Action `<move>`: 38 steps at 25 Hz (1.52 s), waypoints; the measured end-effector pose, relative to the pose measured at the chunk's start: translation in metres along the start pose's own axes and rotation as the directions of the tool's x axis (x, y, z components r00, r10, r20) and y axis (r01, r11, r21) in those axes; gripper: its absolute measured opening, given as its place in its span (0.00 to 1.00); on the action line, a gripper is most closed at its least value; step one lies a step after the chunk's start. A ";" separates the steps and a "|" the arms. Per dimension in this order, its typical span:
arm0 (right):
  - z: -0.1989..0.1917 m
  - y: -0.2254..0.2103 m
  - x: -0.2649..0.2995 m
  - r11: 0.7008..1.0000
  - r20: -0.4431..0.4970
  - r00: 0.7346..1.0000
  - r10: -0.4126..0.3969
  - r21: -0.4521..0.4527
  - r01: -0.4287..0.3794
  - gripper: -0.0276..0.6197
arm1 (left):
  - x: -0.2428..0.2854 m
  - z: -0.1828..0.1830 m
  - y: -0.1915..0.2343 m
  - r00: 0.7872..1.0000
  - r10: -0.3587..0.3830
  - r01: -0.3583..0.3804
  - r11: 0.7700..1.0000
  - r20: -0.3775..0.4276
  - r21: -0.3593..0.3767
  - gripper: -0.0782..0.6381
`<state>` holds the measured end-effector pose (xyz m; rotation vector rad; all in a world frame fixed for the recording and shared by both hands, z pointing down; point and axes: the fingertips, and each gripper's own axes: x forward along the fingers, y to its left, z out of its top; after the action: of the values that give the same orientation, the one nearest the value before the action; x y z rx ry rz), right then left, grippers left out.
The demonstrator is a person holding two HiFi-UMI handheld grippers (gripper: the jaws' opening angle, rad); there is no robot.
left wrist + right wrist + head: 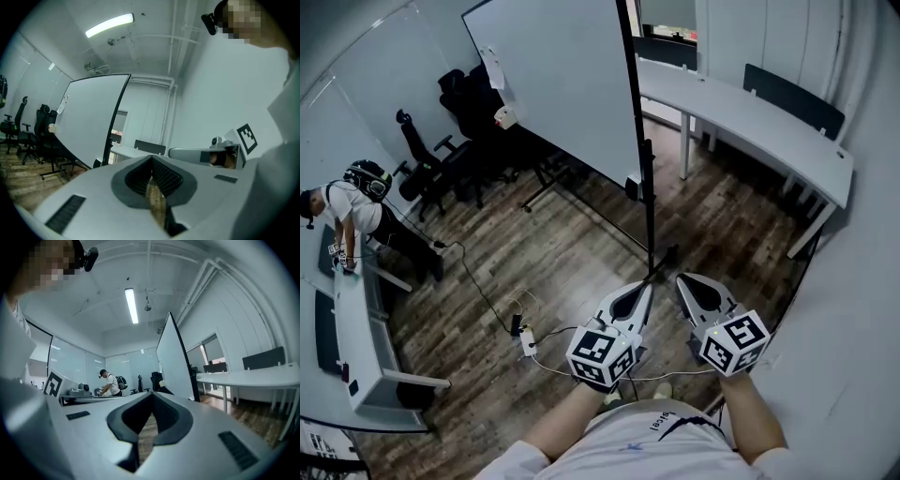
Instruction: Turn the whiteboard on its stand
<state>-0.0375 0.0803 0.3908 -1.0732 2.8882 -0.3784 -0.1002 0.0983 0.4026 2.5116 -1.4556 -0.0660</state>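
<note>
- Whiteboard (562,84) upright on its stand (649,220), ahead of the person on the wood floor (581,253); its black side frame faces the tools
- Left gripper (643,289): jaws together, nothing between
- Right gripper (682,278): jaws together, likewise empty
- Both held level, side by side, short of the frame, no contact; reads as approach, turn not begun
- Lining up on the near edge makes sense: a push there should swing the board; clamping would need the jaws opened first
- Long desk (750,117) stands near the board's far side, probably limiting swing room
</note>
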 end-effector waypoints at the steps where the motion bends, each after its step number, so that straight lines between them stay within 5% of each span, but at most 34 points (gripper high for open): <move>1: 0.003 -0.003 -0.002 1.000 0.009 1.000 -0.002 0.001 0.002 0.06 | 0.001 -0.001 0.000 1.000 0.005 -0.005 1.000 -0.002 -0.001 0.13; 13: 0.009 -0.044 -0.021 0.999 0.054 0.998 -0.028 0.020 0.027 0.07 | 0.019 -0.020 -0.013 0.999 0.048 -0.048 0.998 -0.017 0.040 0.13; 24: 0.018 -0.076 0.020 1.000 0.035 0.999 -0.015 -0.005 0.015 0.07 | 0.066 -0.033 0.009 0.998 0.053 -0.051 0.998 -0.041 0.040 0.13; 38: 0.024 -0.173 0.190 1.000 -0.035 0.999 -0.020 -0.024 0.020 0.10 | 0.194 -0.036 0.147 0.996 0.070 -0.067 0.996 -0.046 0.063 0.13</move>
<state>-0.0685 -0.1747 0.4188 -1.1109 2.9222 -0.3691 -0.1214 -0.1324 0.4861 2.4900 -1.5457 0.0517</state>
